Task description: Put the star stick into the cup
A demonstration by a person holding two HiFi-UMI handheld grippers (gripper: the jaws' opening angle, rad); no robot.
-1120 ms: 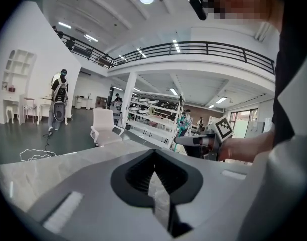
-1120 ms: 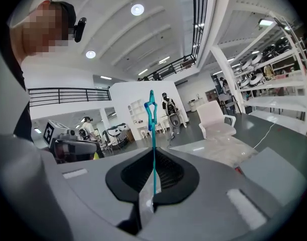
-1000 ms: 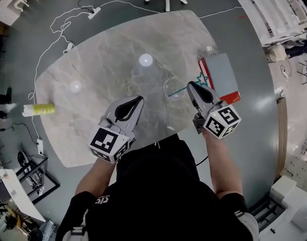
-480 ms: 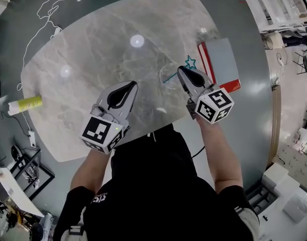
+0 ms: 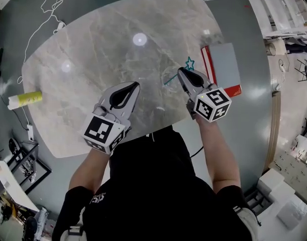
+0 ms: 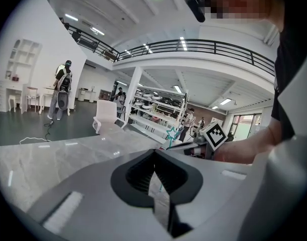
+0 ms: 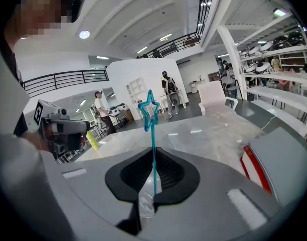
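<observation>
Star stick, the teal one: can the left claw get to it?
Probably yes. The teal star-topped plastic stick pokes out of the right claw, whose jaws are opening around it. Nothing I can make out stands between it and the shut, empty left claw, which would have to open first.

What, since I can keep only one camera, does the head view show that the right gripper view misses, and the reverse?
Only the head view: the whole outline of the table, and the right gripper seen from outside, marker cube included. Only the right gripper view: the star stick pinched upright between its jaws, and people standing far off. Both: the star stick, the left gripper, the red-edged box and part of the table.
</observation>
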